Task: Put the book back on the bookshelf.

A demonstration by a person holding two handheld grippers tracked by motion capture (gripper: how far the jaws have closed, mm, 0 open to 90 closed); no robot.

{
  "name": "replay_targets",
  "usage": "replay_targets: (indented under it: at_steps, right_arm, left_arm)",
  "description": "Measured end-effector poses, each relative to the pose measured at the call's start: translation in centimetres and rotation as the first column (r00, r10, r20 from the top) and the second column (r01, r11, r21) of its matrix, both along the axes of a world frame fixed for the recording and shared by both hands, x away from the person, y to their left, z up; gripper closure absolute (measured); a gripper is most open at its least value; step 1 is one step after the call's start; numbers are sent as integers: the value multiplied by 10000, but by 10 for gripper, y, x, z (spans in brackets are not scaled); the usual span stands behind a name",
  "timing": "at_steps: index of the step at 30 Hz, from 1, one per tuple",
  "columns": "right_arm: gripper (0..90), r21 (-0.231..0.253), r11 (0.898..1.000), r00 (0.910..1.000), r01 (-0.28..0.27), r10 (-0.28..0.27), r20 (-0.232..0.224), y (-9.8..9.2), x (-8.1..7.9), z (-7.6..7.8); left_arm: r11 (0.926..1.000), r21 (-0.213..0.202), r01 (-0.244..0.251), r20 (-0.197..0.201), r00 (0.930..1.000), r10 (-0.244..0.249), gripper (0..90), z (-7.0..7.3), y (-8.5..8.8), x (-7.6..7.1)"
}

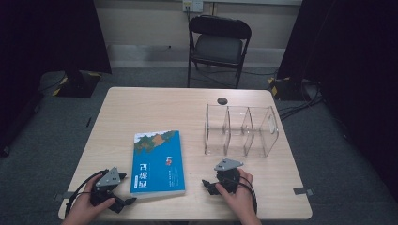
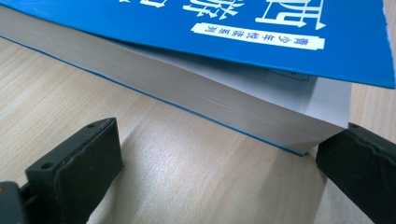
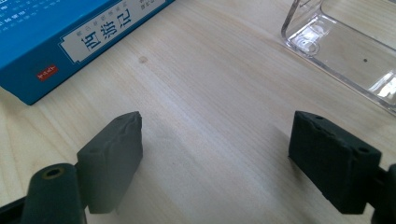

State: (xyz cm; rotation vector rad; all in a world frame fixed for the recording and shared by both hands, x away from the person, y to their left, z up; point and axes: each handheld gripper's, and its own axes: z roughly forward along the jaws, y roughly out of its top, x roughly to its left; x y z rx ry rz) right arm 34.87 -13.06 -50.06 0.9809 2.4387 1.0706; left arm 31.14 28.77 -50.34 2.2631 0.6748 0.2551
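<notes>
— So, where's the book (image 1: 157, 163) right now?

— Flat on the table (image 1: 141, 108), cover up, between my two hands at the near edge. My left gripper (image 1: 111, 187) sits just beside its left side, low near the tabletop.

— Are you holding it?

— No. In the left gripper view my jaws stand wide apart, with bare wood between them. The book's near corner (image 2: 306, 142) comes right up beside one jaw, and I can't tell whether they touch. Its cover lifts a little off the pages there.

— And your other hand?

— My right gripper (image 1: 220, 180) rests near the book's right side, apart from it. Its jaws are spread wide too, nothing between them but tabletop.

— Anything else close by?

— A clear rack (image 1: 241, 129) with three compartments stands beyond my right gripper; its corner (image 3: 303, 37) shows in the right gripper view. Past the table's far edge is a black chair (image 1: 219, 44).
</notes>
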Motion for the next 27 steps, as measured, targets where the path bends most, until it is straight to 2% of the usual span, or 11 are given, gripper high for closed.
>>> replay_targets:
  at_steps: [4, 10, 14, 15, 17, 20, 22, 23, 25, 27]
  right_arm:
    - [158, -13, 9999, 9999, -113, 113, -6, 0, 1, 0]
    - [154, -10, 9998, 9998, -207, 207, -35, 0, 2, 0]
    - [153, -87, 9998, 9998, -159, 158, -90, 0, 2, 1]
    - [148, -388, 9988, 9991, -295, 283, -319, 4, 3, 4]
    - [148, -492, 9972, 9971, -564, 537, -545, 8, 3, 7]
    - [148, -324, 9964, 9952, -780, 759, -617, 13, 4, 7]
    - [155, -160, 9951, 9931, -979, 966, -670, 20, 4, 8]
    - [152, 42, 9943, 9912, -1065, 1065, -783, 21, 3, 8]
    - [149, 448, 9873, 9841, -1523, 1556, -855, 26, -2, 13]
    - [148, 454, 9849, 9821, -1673, 1706, -802, 27, -3, 14]
  left_arm:
    - [9999, -105, -19, 41, 10000, 19, 0, -1, -1, 0]
    - [10000, -45, -35, 24, 10000, 35, 0, 0, -1, 0]
    - [9991, -326, -278, -168, 9995, 273, 1, 0, 0, -2]
    - [9982, -412, -434, -319, 9986, 421, 3, 1, 1, -3]
    - [9982, -323, -507, -380, 9981, 495, 37, 3, 3, -5]
    - [9978, -248, -621, -502, 9969, 608, 88, 6, 4, -10]
    - [9973, -321, -666, -628, 9959, 645, 167, 9, 4, -13]
    - [9972, -277, -689, -827, 9944, 664, 170, 10, 4, -14]
    - [9967, -414, -699, -945, 9934, 657, 165, 11, 2, -16]
    - [9980, -316, -556, -918, 9944, 525, 162, 11, -1, -17]
